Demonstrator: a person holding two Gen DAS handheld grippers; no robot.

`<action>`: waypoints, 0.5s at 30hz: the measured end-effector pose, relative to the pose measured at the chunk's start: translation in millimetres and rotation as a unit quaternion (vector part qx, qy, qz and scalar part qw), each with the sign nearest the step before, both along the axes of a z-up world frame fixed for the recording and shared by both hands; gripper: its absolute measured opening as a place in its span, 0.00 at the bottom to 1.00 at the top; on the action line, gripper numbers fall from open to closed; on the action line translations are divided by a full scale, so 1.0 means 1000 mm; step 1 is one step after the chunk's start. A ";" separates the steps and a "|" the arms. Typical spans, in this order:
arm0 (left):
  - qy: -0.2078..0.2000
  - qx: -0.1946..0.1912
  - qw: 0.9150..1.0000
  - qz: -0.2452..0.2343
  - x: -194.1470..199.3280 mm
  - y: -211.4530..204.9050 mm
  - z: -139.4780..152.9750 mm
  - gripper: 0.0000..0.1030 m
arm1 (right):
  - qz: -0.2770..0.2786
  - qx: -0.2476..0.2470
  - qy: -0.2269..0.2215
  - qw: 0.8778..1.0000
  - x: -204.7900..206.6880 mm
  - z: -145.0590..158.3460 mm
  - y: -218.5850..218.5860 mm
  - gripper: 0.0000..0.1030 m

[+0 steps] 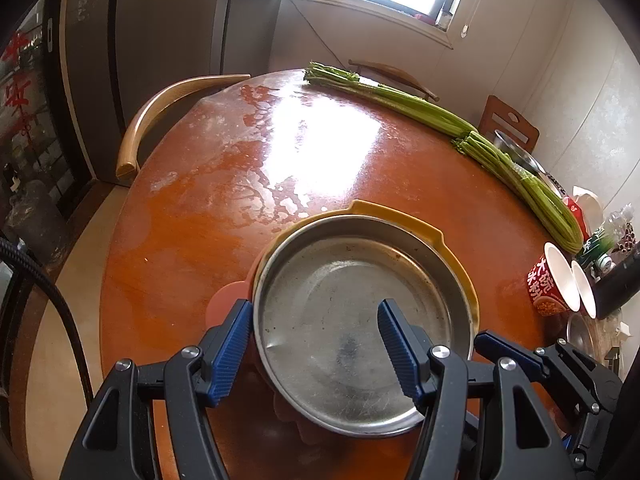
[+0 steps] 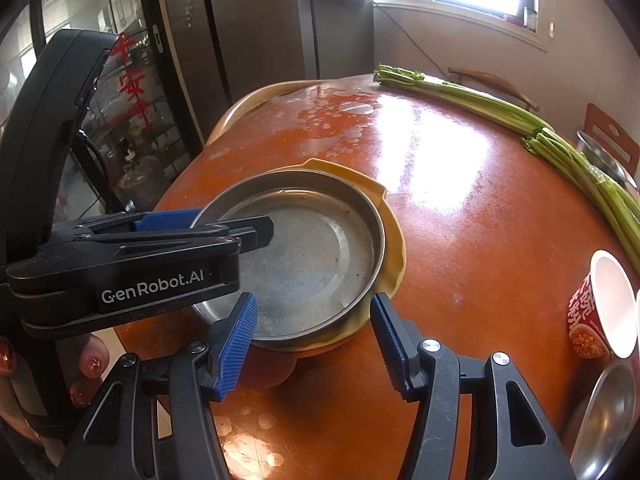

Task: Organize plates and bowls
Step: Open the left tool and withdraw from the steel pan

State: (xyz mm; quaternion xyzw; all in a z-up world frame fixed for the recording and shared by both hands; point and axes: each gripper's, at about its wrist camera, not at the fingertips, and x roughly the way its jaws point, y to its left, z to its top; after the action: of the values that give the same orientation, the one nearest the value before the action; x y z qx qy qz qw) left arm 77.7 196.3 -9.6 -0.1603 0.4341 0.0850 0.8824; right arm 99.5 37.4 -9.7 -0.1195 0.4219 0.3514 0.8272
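A round metal plate (image 1: 344, 320) lies on top of a yellow plate (image 1: 404, 216), which rests on a pink one (image 1: 228, 300), near the front of the orange table (image 1: 240, 184). My left gripper (image 1: 314, 344) is open. Its left pad stands outside the metal plate's left rim and its right pad hovers over the plate's inside. In the right wrist view the same metal plate (image 2: 316, 256) and yellow plate (image 2: 394, 264) show. My right gripper (image 2: 312, 340) is open astride the stack's near edge, one pad over the metal plate and the other just outside the yellow rim. The left gripper (image 2: 224, 224) reaches in from the left.
Long celery stalks (image 1: 440, 116) lie along the table's far right edge. Two paper noodle cups (image 1: 552, 288) stand at the right, with a metal bowl (image 2: 608, 420) near the front right. A wooden chair (image 1: 160, 112) is tucked in at the far left. A hand's fingers (image 2: 94, 356) hold the left gripper.
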 end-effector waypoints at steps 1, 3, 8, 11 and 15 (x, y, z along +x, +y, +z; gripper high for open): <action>0.000 0.001 1.000 0.001 -0.001 0.001 0.001 0.62 | 0.001 0.001 0.001 1.000 0.000 0.000 0.000 0.59; 0.000 0.000 1.000 0.006 -0.003 0.003 0.002 0.62 | 0.002 0.002 0.002 1.000 -0.001 0.000 0.001 0.59; 0.007 0.008 1.000 0.026 -0.011 0.009 0.004 0.62 | 0.007 0.003 0.003 1.000 -0.003 -0.001 0.001 0.59; 0.010 0.015 0.999 0.031 -0.016 0.012 0.005 0.62 | 0.007 0.006 -0.001 1.000 -0.004 0.001 0.000 0.59; 0.011 0.016 0.999 0.040 -0.024 0.017 0.005 0.62 | 0.002 0.009 -0.015 1.000 -0.004 0.005 -0.002 0.59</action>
State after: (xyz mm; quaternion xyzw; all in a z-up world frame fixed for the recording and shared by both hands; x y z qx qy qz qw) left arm 54.1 213.0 -4.4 -0.1621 0.4355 0.1290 0.8760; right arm 95.4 35.3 -5.1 -0.1179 0.4063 0.3549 0.8337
